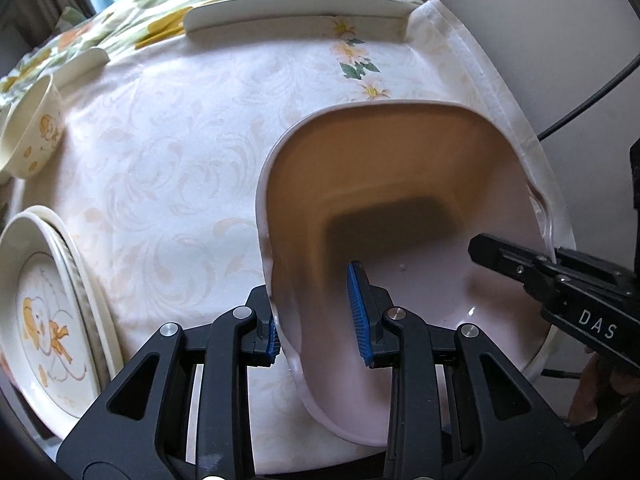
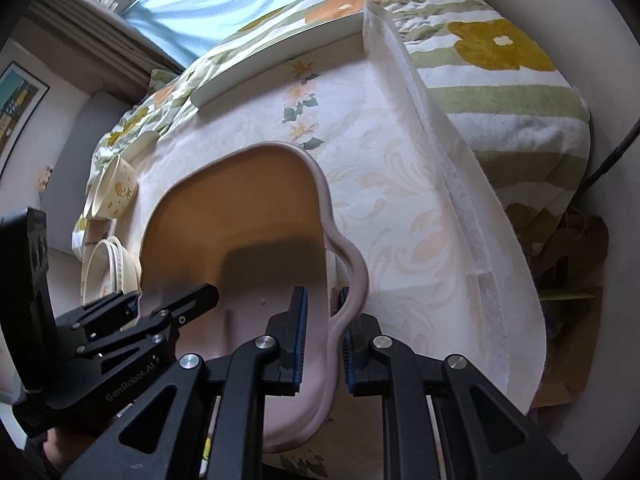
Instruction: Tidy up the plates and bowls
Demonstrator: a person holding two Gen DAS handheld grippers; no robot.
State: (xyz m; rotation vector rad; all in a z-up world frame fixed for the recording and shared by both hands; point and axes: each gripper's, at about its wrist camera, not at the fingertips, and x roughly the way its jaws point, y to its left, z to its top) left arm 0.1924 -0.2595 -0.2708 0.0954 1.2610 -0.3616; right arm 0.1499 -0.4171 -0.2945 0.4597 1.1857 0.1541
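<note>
A pale pink tub (image 1: 400,200) with a wavy rim sits on the white tablecloth; it also shows in the right wrist view (image 2: 240,220). My left gripper (image 1: 318,320) straddles its left rim, one blue pad inside and one outside, with a gap. My right gripper (image 2: 322,344) straddles the right rim, pads close to the wall; it also shows in the left wrist view (image 1: 532,260). A stack of cartoon-printed plates (image 1: 44,320) lies at left. A printed bowl (image 1: 32,132) lies tipped on its side farther back.
A cream tray or board (image 1: 296,16) lies at the back of the table on a floral cloth. The table edge (image 2: 500,240) drops off at right, with a flowered blanket (image 2: 500,72) and cardboard beyond. A black cable (image 1: 580,108) hangs at right.
</note>
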